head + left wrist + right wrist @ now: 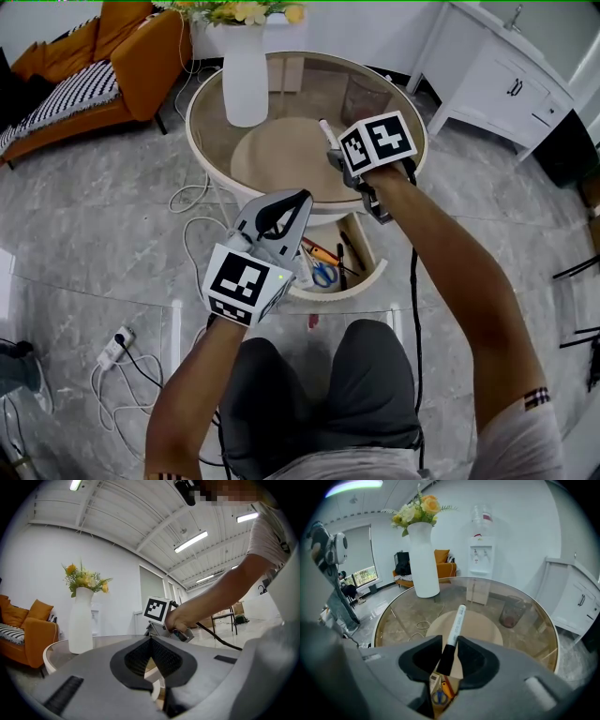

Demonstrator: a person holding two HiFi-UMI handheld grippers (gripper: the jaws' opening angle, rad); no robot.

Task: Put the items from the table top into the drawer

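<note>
Right tongs (449,640) pinching marker (458,620) over glass counter (309,84); left tongs (151,639) pressed together, empty. Vase (246,80) well apart. Open drawer (349,292) below holds scissors (324,274).

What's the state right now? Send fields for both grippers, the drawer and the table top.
right gripper: jaws closed against the marker near its black end; cannot tell if it is lifted
left gripper: jaws together, nothing between them
drawer: open, scissors inside
table top: glass, white vase at the far side
</note>
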